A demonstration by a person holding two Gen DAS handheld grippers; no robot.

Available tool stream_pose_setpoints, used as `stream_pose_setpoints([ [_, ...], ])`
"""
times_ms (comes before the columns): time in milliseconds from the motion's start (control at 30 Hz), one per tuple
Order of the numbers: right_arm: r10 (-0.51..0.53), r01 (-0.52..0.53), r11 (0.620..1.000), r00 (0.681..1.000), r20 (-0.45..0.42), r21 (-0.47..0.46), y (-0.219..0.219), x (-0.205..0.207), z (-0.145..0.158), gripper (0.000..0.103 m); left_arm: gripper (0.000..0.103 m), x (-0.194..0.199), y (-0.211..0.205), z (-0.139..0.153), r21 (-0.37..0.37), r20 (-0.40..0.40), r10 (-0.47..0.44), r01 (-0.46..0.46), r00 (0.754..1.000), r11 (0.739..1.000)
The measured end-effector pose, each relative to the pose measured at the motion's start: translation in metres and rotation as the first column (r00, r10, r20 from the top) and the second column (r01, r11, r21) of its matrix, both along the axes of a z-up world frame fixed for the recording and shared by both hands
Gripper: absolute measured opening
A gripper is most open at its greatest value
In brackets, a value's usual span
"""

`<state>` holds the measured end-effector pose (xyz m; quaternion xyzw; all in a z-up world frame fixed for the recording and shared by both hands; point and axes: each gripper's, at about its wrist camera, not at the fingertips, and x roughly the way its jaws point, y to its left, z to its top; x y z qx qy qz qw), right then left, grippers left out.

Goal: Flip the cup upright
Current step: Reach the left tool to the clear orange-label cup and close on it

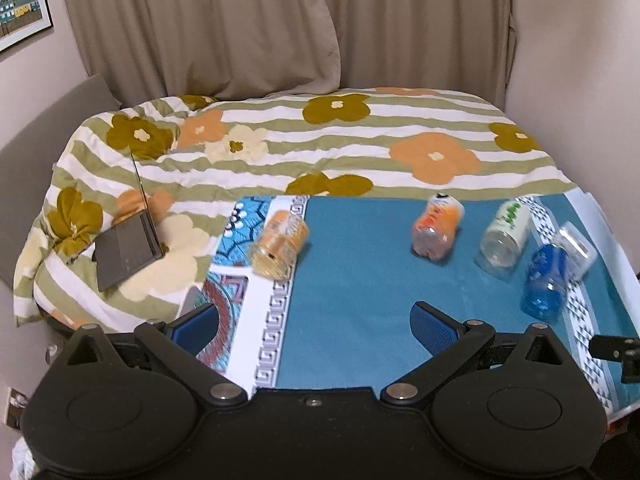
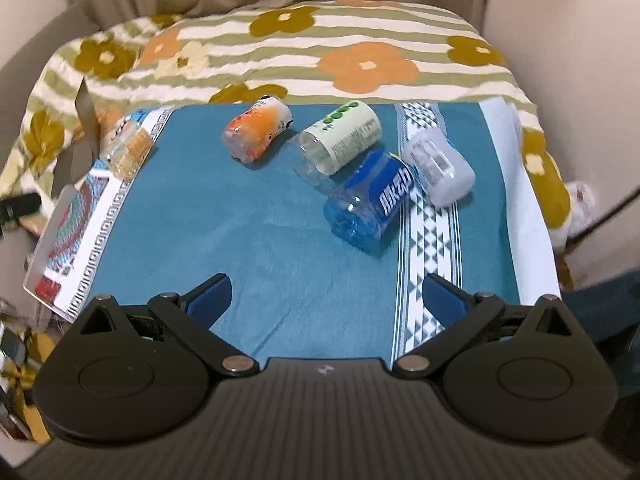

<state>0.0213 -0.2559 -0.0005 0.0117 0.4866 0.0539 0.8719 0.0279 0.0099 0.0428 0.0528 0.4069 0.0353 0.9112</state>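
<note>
Several plastic cups lie on their sides on a teal cloth [image 1: 360, 280] [image 2: 240, 220]. A yellow-orange cup [image 1: 280, 246] [image 2: 126, 148] rests at the cloth's left border. An orange-red cup [image 1: 438, 226] [image 2: 258, 130], a green-labelled clear cup [image 1: 504, 236] [image 2: 340, 138], a blue cup [image 1: 546, 284] [image 2: 372, 200] and a frosted white cup [image 1: 576, 248] [image 2: 438, 168] lie to the right. My left gripper [image 1: 314, 324] is open near the front edge, short of every cup. Also open and empty, my right gripper [image 2: 326, 296] sits below the blue cup.
A floral striped quilt [image 1: 280, 144] [image 2: 320, 52] covers the bed behind the cloth. An open laptop [image 1: 128, 248] sits on the quilt at the left. Curtains [image 1: 240, 28] hang at the back. A piece of my right gripper [image 1: 616, 350] shows at the right edge.
</note>
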Motion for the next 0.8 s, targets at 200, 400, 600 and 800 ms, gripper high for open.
stream_pose_setpoints([
  [200,0.032,-0.031,0.998,0.999,0.018,-0.049,0.025,0.019,-0.006,0.103,0.103,0.049,0.03,-0.007,-0.005,-0.026,-0.084,0.084,0.996,0.996],
  [400,-0.029,0.029,0.999,0.999,-0.024,-0.015,0.048,0.041,-0.019,0.103,0.103,0.108,0.056,-0.028,0.01,-0.095,-0.172,0.174,0.981,0.985],
  [600,-0.119,0.118,0.993,0.989,-0.083,-0.011,0.065,0.065,-0.04,0.103,0.102,0.169,0.075,-0.067,0.025,-0.192,-0.247,0.256,0.95,0.966],
  [800,-0.18,0.179,0.984,0.974,-0.14,-0.02,0.078,0.084,-0.062,0.103,0.094,0.208,0.085,-0.107,-0.004,-0.308,-0.314,0.329,0.898,0.944],
])
